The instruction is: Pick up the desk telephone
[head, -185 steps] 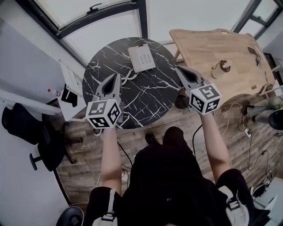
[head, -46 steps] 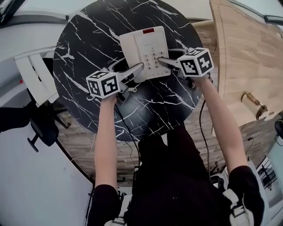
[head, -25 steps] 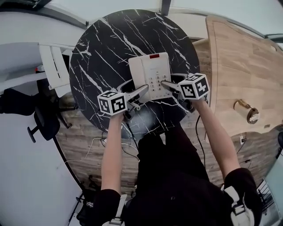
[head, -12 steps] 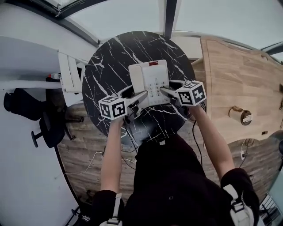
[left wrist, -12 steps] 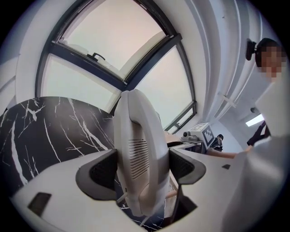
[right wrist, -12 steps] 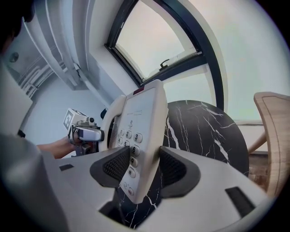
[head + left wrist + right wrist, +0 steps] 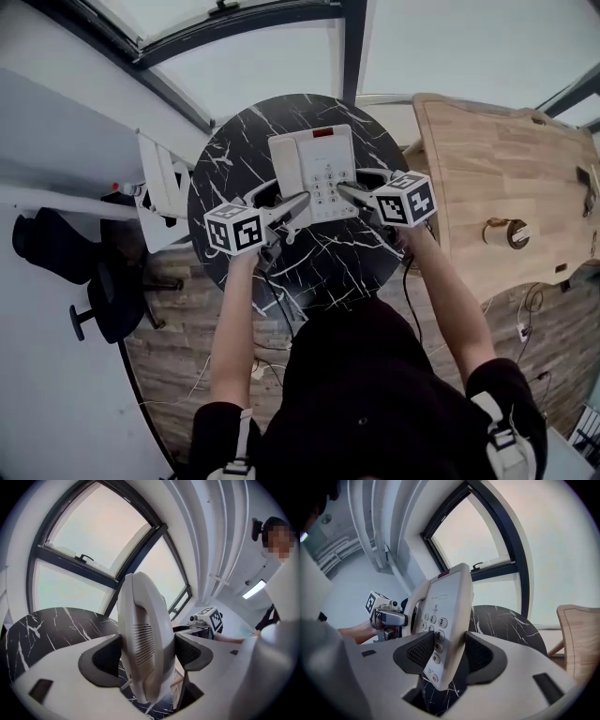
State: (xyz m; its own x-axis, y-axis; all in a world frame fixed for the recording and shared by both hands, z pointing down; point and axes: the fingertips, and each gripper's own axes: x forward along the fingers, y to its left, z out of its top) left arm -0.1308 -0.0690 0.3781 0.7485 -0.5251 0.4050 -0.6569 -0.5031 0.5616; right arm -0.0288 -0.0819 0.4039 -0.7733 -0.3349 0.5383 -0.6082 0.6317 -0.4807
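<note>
The white desk telephone (image 7: 314,171) hangs in the air above the round black marble table (image 7: 230,159), carried between both grippers. My left gripper (image 7: 289,206) is shut on its handset side; in the left gripper view the handset (image 7: 143,634) stands upright between the dark pads. My right gripper (image 7: 349,193) is shut on the keypad side, and the right gripper view shows the numbered keys (image 7: 436,620) between the pads. A thin cord (image 7: 149,710) trails down from the phone.
A light wooden table (image 7: 487,141) stands close on the right with a small round brass object (image 7: 507,232) on it. A white rack (image 7: 161,187) and a black office chair (image 7: 89,286) are at the left. Cables lie on the wooden floor (image 7: 272,309). Windows lie beyond the marble table.
Both grippers have risen together with the telephone clamped between them. The marble table has dropped away below and looks smaller. Long before, the phone lay on the table with the grippers apart from it.
</note>
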